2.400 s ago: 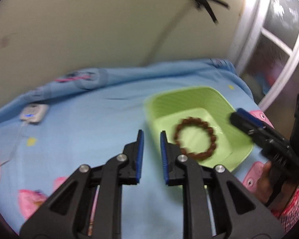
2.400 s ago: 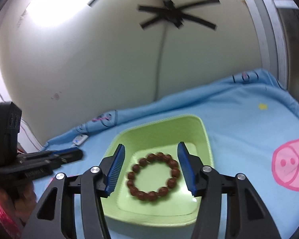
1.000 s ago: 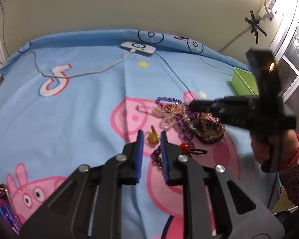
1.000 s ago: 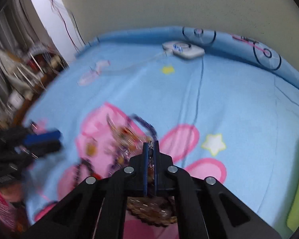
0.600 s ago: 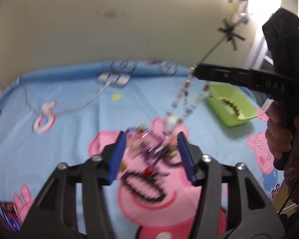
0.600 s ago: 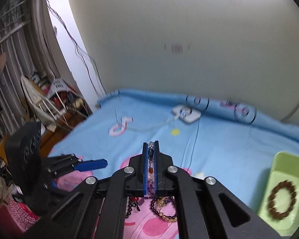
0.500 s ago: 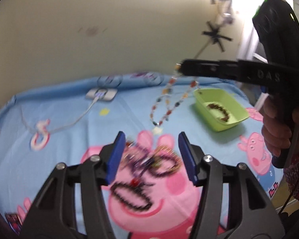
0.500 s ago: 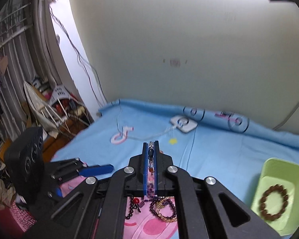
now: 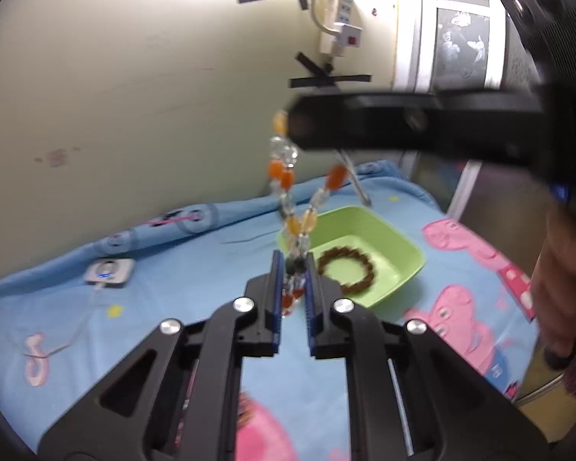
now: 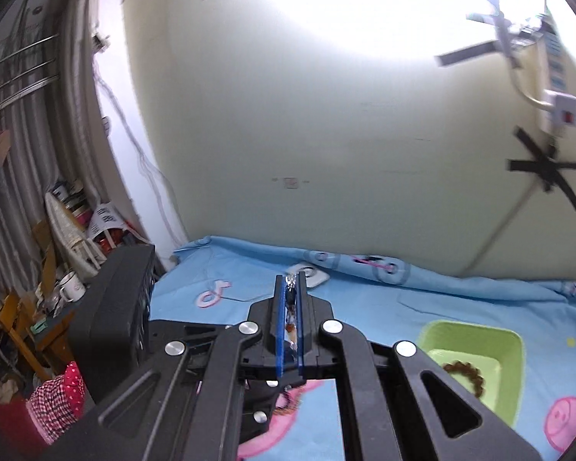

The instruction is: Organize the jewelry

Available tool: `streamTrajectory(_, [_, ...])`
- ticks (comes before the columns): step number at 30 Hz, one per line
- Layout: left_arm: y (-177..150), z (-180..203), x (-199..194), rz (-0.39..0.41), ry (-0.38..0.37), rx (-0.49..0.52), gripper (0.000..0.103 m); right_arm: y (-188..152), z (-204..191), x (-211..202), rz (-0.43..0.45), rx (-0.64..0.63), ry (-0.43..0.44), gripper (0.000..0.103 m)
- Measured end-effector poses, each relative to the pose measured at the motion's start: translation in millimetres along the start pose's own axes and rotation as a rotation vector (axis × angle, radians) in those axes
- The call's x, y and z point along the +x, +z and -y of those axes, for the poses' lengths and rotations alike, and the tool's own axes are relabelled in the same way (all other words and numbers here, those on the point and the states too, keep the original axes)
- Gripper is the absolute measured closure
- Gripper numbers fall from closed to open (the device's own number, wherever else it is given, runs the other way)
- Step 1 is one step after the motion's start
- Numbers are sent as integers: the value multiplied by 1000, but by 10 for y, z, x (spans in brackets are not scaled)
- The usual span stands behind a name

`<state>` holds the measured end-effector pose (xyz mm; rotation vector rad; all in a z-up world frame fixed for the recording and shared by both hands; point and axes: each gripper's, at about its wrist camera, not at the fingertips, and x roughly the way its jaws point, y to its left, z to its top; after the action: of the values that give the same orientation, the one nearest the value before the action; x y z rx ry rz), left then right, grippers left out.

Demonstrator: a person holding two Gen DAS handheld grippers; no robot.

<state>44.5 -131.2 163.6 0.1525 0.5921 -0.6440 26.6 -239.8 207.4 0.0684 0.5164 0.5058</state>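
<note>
The left gripper [image 9: 292, 265], a black two-finger tool with blue ribbed pads, is being closed around the lower end of a long beaded necklace of orange, clear and dark beads [image 9: 286, 178]; the beads are seen between its pads, with a narrow gap between them. The upper end of that necklace is being clamped by the right gripper [image 10: 291, 292], whose blue pads are pressed together with a few beads [image 10: 290, 309] pinched between them. In the left wrist view the right gripper [image 9: 288, 123] is being held at about 1 o'clock, above the left one, and the necklace is hanging from its tip in two strands down toward the left pads. A hand [image 9: 560, 280] with a red-patterned sleeve is seen at 3 o'clock, wrapped around the handle, though blurred.

Just beyond the left fingertips, at 1 o'clock, a light green rectangular plastic tray [image 9: 399, 238] is resting on a light blue bedsheet printed with pink cartoon pigs [image 9: 196, 280]. A bracelet of round brown wooden beads [image 9: 345, 271] is lying inside the tray. In the right wrist view the same tray [image 10: 510, 349] is seen at 4 o'clock with the bracelet [image 10: 466, 378] in it.

At 10 o'clock in the left view, a small white charger box with a blue light [image 9: 109, 272] is lying on the sheet near the wall. Black tape strips [image 9: 326, 77] are stuck to the cream wall at 12 o'clock.
</note>
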Motion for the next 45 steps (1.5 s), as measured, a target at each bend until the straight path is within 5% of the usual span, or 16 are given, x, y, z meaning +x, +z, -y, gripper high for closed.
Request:
streamTrajectory(8, [100,489,681,-81,-60,38,94,-350,774,-254,-5,130,-99,103])
streamTrajectory(15, [111,653,1257,-196,-37,24,93,-766,1414,-145,-64,248,-134,103])
streamTrajectory(19, [49,580,1478,-301,-2,-19,80,-931,1640,-73,-80,288,-159,103])
streamTrajectory(26, [159,250,972,-211,26,-57,77,-821,1533,-177,-16,262,-134,90])
streamTrajectory(30, [187,-146,359,-115,75,-100,77,-669,1290,-200,26,231,-68,64])
streamTrajectory(32, [117,-385,82,-89,127,-124,77,-638,1127,-144,11,208,-29,62])
streamTrajectory(40, [-578,-1294,-574,-119,287,-247,77,-672,527,461,-140,136,80,65])
streamTrajectory(45, [-1146,-1696,-583,-204,298,-324,77,-830,123,1031,-290,73,106,90])
